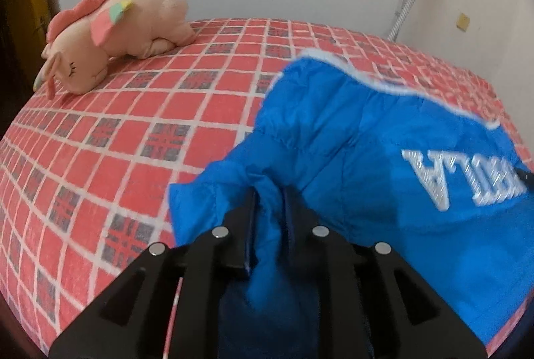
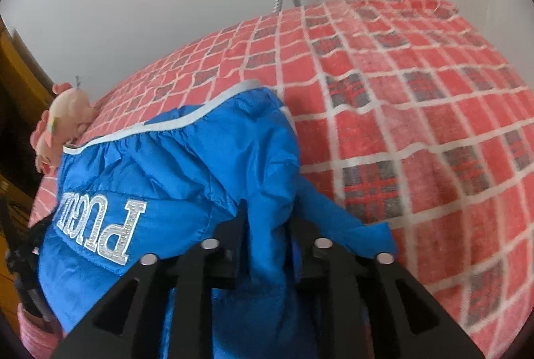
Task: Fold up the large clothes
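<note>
Item: shiny blue padded nylon jacket (image 1: 350,138), being pinched by left gripper (image 1: 269,202) and right gripper (image 2: 267,218) fingers above the red checked bed (image 1: 100,132). Risk: slick fabric is judged liable to slip, being held by small bunches.

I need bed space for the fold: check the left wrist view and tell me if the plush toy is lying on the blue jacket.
No: the plush toy lies on the red checked blanket, clear of the blue jacket.

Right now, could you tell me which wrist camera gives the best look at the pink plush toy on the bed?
The left wrist view: the plush toy lies whole and unobstructed on the red checked blanket, face and mane visible. In the right wrist view it is small at the left edge, partly hidden behind the blue jacket.
</note>
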Tool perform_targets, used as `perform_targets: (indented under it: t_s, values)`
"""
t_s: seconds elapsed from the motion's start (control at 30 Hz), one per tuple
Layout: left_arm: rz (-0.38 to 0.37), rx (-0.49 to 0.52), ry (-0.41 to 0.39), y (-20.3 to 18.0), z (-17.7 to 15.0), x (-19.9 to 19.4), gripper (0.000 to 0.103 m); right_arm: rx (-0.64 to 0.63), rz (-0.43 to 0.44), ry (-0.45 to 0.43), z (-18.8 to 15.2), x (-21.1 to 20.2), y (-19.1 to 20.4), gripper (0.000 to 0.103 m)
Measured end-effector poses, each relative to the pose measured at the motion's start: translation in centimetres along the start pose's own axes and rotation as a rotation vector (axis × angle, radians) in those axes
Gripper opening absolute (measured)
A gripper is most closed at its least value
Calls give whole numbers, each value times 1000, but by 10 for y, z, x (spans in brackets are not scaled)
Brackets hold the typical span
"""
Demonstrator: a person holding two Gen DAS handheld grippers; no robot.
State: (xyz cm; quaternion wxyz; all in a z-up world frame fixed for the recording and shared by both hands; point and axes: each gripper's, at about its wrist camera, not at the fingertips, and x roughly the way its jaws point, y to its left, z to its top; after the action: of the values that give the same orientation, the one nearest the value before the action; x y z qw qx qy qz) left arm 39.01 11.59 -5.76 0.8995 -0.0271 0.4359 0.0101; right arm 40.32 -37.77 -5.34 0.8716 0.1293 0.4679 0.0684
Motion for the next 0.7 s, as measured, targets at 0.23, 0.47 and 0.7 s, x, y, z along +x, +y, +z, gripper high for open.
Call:
perform_targets:
  t_s: [0.23, 0.47, 0.7]
  values:
    - [-37, -45, -185, -25, 6, -80, 29, -56, 11, -164, -13, -70, 47, 30]
    - [-114, 38, -95, -112, -19, -57, 38, -152, -44, -139, -57, -40, 111, 30]
    - [-69, 106, -71, -126, -52, -18, 39, -170, -84, -114, -84, -7, 108, 28]
